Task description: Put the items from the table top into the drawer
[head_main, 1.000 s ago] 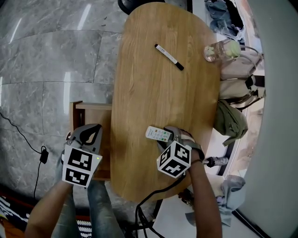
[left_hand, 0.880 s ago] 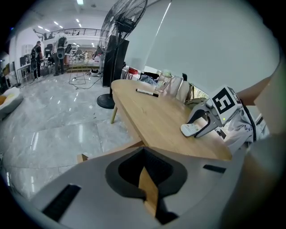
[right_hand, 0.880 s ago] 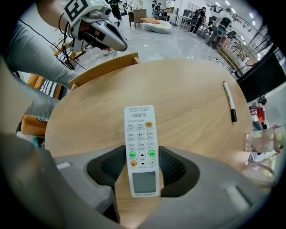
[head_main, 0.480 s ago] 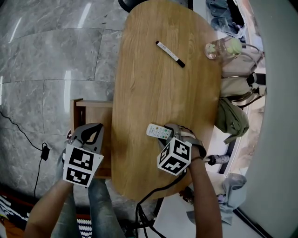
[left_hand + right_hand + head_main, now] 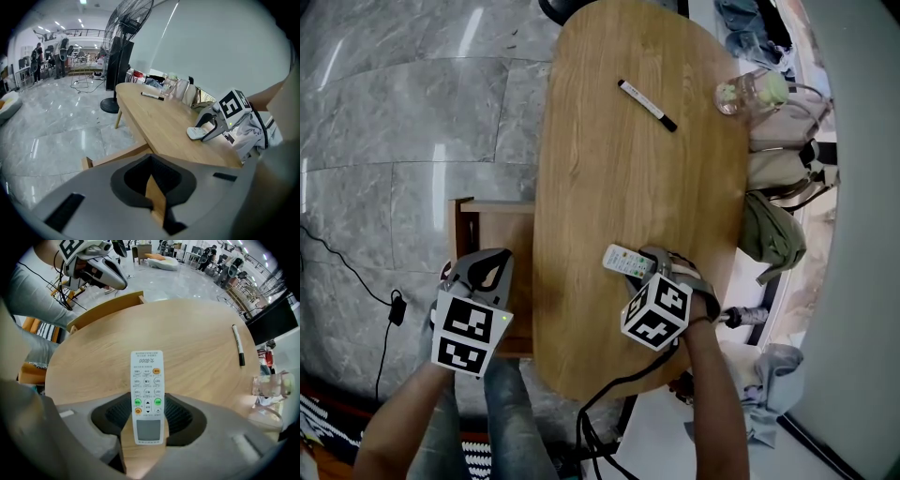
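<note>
While the grey marble floor [image 5: 403,122] fills the left of the head view, the oval wooden table [image 5: 619,187] is seen running down the middle of the frame. An open wooden drawer [image 5: 492,205] is found projecting from under the table's left edge, at lower left. The left gripper [image 5: 495,258] is held just over the drawer's lower end, jaws clenched together at the tips and grasping nothing. Only a sliver of wood is seen between them in the left gripper view. The right gripper [image 5: 148,404] is pointed down at the lower part of the table, its pads closed against the long sides of a white remote [image 5: 146,376]. The remote is laid flat on the wood, buttons up, one end sticking out past the jaws. A clear bottle [image 5: 748,94] is set at the table's upper right edge. A black-and-white marker [image 5: 647,105] is laid diagonally at upper centre, well apart from the remote.
</note>
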### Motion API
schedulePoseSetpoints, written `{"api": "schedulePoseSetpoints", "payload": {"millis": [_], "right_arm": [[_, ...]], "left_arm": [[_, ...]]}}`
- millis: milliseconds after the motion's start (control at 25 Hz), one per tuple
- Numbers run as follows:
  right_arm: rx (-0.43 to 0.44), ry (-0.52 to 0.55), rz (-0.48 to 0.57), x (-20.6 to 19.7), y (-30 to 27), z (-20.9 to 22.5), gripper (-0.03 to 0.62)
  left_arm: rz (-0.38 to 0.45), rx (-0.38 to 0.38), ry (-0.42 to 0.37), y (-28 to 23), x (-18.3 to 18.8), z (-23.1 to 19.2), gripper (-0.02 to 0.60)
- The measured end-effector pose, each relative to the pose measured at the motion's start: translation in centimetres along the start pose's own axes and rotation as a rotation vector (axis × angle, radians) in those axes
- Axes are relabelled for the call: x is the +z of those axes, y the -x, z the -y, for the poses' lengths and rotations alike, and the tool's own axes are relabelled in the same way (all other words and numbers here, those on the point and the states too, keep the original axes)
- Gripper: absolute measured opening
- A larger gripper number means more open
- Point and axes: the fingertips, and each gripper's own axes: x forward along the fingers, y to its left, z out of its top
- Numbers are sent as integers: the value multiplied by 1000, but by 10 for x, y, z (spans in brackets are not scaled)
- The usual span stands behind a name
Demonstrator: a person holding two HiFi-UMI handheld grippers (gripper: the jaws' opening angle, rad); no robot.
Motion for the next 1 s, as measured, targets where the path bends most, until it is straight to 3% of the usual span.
{"api": "schedulePoseSetpoints", "payload": {"millis": [560,1000], "right_arm": [[-29,-112,11,22,27,-16,212],[-53,-372,82,69,50,-33,212]], "left_arm": [[-5,-33,-28,16,-4,-13,-6],[-18,-66,-117,46,7,-41,-6]]}}
